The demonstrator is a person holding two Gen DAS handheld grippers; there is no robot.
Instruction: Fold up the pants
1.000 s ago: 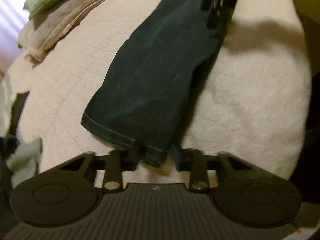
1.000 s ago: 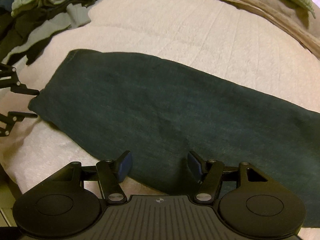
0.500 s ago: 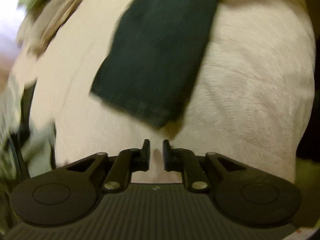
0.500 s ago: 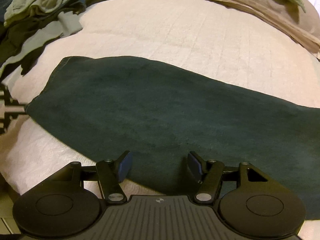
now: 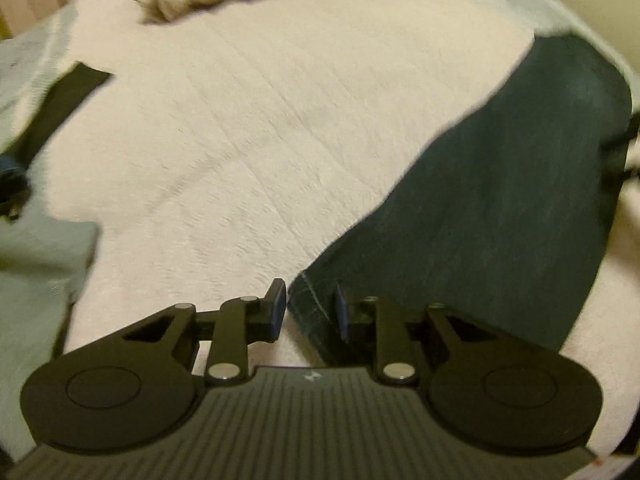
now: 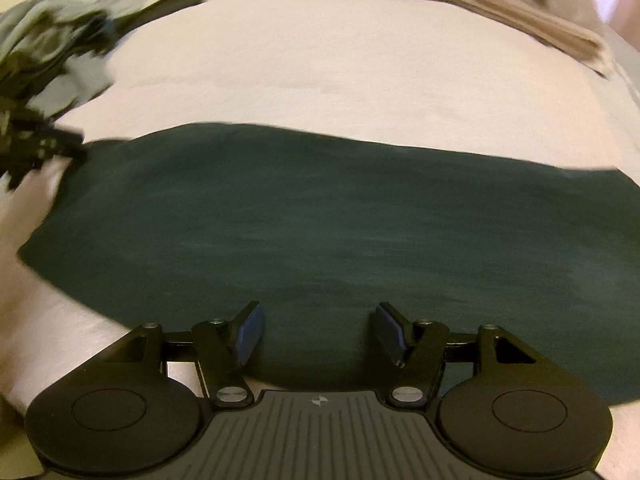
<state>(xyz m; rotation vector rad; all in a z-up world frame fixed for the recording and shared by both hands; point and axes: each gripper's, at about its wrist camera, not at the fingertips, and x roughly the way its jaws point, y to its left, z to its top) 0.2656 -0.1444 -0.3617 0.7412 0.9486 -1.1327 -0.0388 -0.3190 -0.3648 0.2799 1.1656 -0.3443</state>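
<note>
A cream quilted bed carried the dark pants, spread flat left to right. The left claw straddled the hem corner, its pads apart. The right claw stood wide apart above the near edge.

Pants lie flat across bed, lengthwise left to right in right wrist view. Right tongs over near edge of pants, jaws apart. Left tongs at hem end of pants, hem corner between jaws. Heap of clothes at far left of bed. Folded bedding at far right, behind pants. Left tongs show beside left end of pants.
</note>
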